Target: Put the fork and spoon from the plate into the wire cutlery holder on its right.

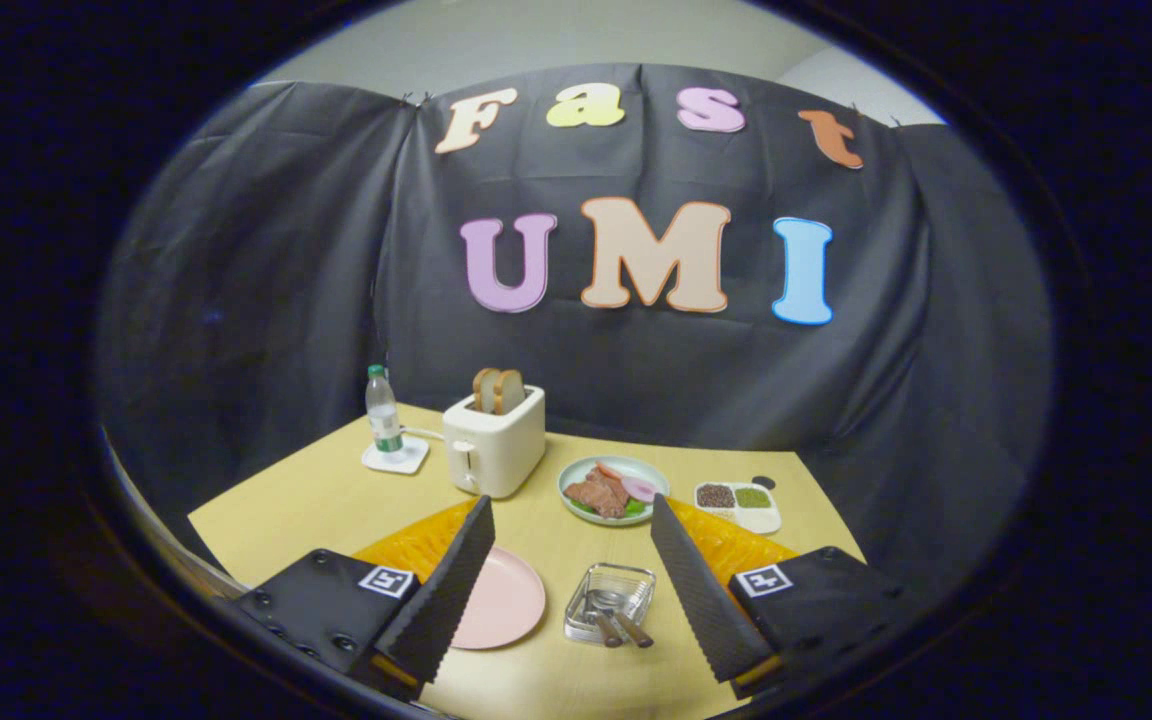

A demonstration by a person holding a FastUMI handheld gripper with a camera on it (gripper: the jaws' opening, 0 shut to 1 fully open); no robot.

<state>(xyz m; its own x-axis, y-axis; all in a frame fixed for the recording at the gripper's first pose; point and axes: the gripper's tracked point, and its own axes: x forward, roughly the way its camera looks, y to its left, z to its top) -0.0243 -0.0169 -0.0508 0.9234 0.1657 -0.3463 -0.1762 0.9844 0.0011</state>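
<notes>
A pink plate [508, 600] lies on the yellow table, partly behind my left finger, and its visible part is bare. To its right stands the wire cutlery holder [611, 598], between my fingers. Two utensils with brown handles [622, 627] lie in the holder, the spoon bowl [600, 601] showing inside. My gripper [570, 555] hangs above the table, open, with nothing between its fingers.
Beyond the holder sits a green plate of food [613, 489], with a white tray of grains [739, 504] to its right. A white toaster [494, 440] with bread and a water bottle [383, 410] on a coaster stand farther back left. An orange mat [731, 545] lies under the fingers.
</notes>
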